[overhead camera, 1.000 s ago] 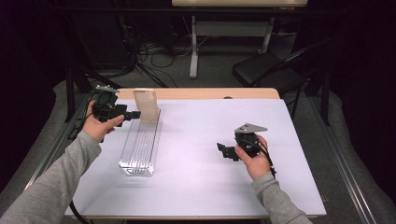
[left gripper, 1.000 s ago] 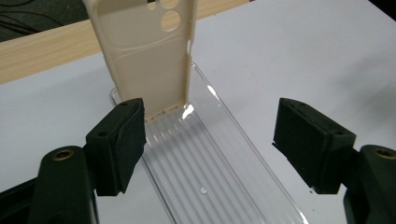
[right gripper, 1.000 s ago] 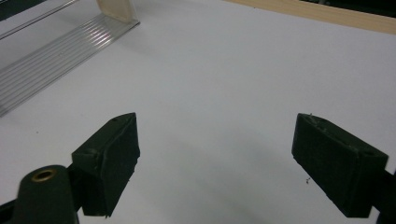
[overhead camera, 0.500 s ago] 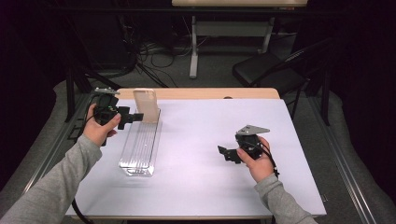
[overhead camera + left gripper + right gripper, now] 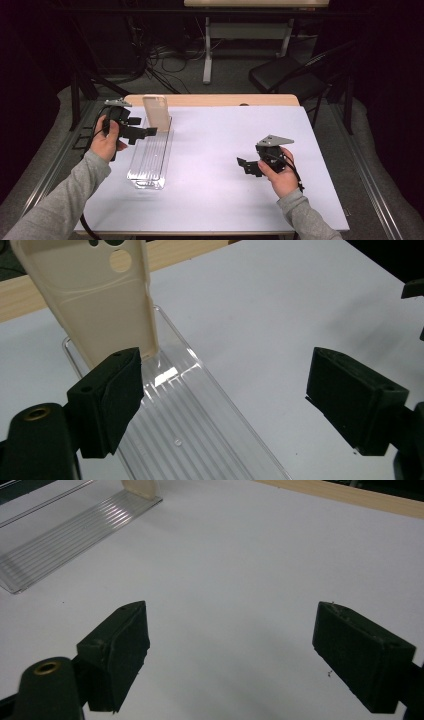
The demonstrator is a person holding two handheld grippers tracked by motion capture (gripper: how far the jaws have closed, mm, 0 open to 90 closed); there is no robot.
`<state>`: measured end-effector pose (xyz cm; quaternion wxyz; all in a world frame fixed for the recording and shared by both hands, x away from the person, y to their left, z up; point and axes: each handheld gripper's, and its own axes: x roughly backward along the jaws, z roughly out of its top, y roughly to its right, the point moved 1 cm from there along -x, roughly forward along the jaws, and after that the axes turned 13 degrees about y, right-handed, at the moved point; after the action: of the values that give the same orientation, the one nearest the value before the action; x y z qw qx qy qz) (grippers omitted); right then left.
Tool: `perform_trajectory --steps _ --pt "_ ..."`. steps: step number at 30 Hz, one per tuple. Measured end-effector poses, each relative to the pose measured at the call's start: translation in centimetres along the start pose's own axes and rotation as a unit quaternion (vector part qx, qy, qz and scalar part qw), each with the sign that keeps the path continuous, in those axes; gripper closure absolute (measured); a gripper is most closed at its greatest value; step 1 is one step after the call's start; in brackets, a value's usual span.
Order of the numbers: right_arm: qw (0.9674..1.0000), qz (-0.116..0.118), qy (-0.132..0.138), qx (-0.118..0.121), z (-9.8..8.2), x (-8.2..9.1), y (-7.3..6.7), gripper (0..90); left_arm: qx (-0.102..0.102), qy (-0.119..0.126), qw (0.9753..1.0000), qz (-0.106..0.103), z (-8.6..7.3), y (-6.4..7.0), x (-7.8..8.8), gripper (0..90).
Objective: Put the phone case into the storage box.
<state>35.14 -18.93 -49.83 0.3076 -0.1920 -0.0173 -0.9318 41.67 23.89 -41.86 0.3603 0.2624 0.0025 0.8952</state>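
Cream phone case (image 5: 156, 113) stands in the clear tray (image 5: 149, 160) (both grippers' fingers released, empty).

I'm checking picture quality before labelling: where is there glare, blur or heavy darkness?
High view: the room behind the table is very dark. Left gripper view: a bright glint on the clear tray; the jaws look soft, the phone case sharper. Right gripper view: even light, jaws slightly soft.
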Motion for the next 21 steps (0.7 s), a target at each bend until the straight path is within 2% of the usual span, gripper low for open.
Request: perform_trajectory --steps 3,9,16,21 --pt "1.0000 0.000 0.003 0.001 -0.1 0.3 0.1 14.7 -0.002 0.008 1.0000 -0.005 -0.3 0.4 0.2 15.3" --pt "1.0000 0.000 0.000 0.001 -0.3 0.7 0.2 14.6 -0.022 0.000 0.9997 -0.006 -0.9 1.4 0.1 15.2" --pt "1.0000 -0.001 0.000 -0.002 -0.6 1.3 0.4 14.4 -0.024 0.000 0.9994 -0.026 -1.8 2.7 -0.2 15.2" --pt "1.0000 0.000 0.000 -0.006 -0.8 1.6 0.4 14.0 -0.035 0.002 0.9987 -0.037 -2.4 3.5 -0.2 15.3"
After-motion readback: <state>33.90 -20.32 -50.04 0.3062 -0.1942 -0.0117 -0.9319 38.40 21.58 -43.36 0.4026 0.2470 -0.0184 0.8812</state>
